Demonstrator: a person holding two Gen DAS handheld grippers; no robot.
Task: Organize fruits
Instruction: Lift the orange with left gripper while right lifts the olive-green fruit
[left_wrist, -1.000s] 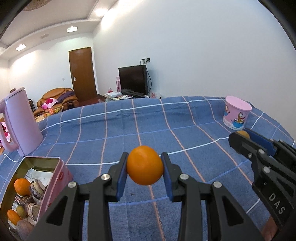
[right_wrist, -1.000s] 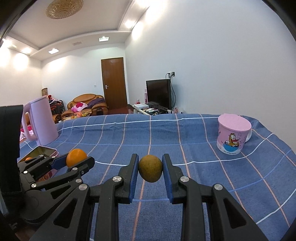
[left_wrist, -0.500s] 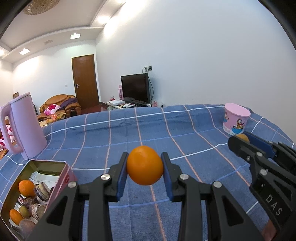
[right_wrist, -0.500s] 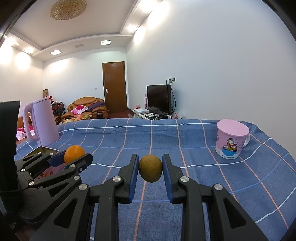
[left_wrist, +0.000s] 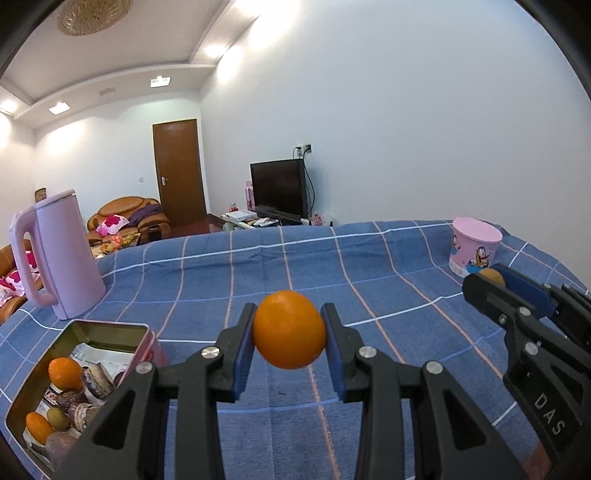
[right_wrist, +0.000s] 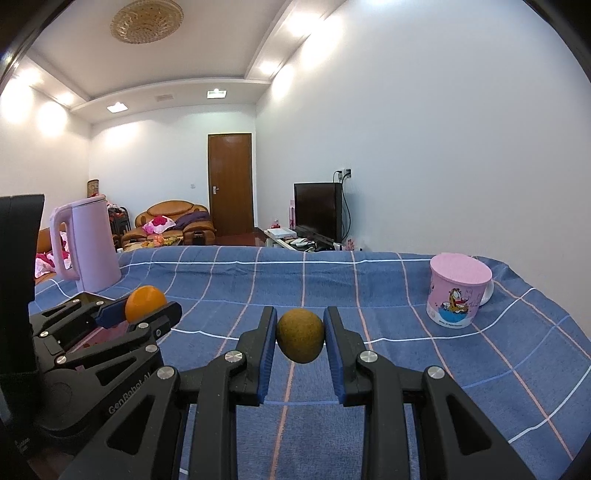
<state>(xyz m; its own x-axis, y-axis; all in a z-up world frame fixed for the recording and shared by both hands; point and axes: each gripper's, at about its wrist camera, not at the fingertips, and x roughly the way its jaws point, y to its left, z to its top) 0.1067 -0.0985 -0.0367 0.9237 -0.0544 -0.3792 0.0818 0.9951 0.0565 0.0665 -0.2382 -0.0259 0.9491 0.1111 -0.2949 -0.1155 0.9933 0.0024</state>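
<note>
My left gripper (left_wrist: 289, 336) is shut on an orange (left_wrist: 289, 329) and holds it above the blue checked tablecloth (left_wrist: 258, 266). It also shows in the right wrist view (right_wrist: 146, 308) at the left, with the orange (right_wrist: 144, 298) between its fingers. My right gripper (right_wrist: 300, 336) is shut on a brown-green round fruit (right_wrist: 300, 335), also held above the cloth; it shows in the left wrist view (left_wrist: 491, 282) at the right. An open pink tin (left_wrist: 110, 326) at the lower left holds two oranges (left_wrist: 64, 373), a small green fruit and wrapped snacks.
A tall pink kettle (left_wrist: 59, 254) stands behind the tin at the left, seen too in the right wrist view (right_wrist: 88, 245). A pink cartoon cup with a lid (right_wrist: 458, 295) stands at the right of the table. The table's far edge faces a TV and sofa.
Both grippers have risen and tilted up a little, so more ceiling and more of the tin show. Both still hold their fruit.
</note>
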